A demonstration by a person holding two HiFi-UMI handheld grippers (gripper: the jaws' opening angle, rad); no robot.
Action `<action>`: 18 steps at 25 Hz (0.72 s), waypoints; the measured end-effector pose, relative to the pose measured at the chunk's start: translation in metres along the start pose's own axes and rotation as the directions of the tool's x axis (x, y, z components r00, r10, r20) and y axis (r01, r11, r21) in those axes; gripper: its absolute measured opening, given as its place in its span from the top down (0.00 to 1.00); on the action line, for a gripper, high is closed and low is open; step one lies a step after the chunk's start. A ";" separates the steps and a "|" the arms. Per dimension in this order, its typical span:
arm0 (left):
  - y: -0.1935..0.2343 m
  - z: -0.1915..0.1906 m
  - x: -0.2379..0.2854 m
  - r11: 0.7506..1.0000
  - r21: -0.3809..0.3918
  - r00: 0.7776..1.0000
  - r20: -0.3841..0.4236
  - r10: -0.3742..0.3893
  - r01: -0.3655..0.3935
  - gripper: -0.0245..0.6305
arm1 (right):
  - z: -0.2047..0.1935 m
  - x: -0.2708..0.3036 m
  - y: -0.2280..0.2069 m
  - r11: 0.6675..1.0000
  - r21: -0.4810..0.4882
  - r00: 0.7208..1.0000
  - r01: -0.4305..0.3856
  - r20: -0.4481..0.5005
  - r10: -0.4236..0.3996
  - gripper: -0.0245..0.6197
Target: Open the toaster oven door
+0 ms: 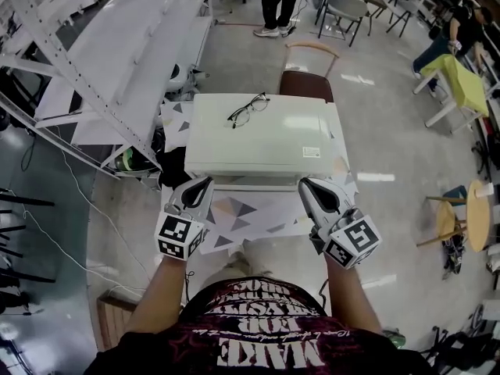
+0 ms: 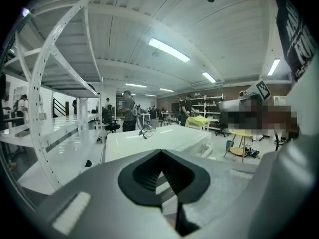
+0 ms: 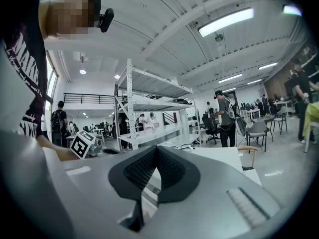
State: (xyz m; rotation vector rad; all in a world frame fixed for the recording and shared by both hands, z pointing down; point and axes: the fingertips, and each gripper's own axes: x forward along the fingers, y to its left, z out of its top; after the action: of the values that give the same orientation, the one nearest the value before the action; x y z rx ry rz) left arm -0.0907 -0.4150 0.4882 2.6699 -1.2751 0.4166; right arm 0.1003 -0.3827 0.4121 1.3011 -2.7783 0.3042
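One pair of glasses (image 1: 248, 109) lies atop the toaster oven (image 1: 266, 145).

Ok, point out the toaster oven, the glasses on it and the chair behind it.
toaster oven (image 1: 269, 143), head view, on its bare top panel.
glasses (image 1: 249, 108), head view, on the bridge between the lenses.
chair (image 1: 306, 85), head view, on the brown seat.

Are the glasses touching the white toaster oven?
Touching. The head view shows the glasses lying flat on top of the toaster oven.
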 end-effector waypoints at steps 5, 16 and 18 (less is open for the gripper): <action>0.007 -0.022 0.018 1.000 -0.022 0.998 -0.055 -0.009 0.008 0.96 | -0.005 0.008 -0.011 1.000 0.014 1.000 0.004 -0.030 -0.003 0.92; 0.019 -0.057 0.040 0.998 -0.044 0.984 -0.172 0.046 -0.055 0.96 | -0.006 0.010 -0.026 1.000 0.030 0.999 -0.011 -0.046 0.012 0.92; 0.020 -0.057 0.041 0.998 -0.037 0.980 -0.191 0.047 -0.055 0.96 | 0.000 0.008 -0.029 1.000 0.022 0.999 -0.009 -0.041 0.010 0.92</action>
State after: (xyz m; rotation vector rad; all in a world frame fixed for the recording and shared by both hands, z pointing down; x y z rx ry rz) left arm -0.0924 -0.4436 0.5556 2.4967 -1.2822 0.6277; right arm 0.1175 -0.4069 0.4179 1.2717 -2.7560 0.3581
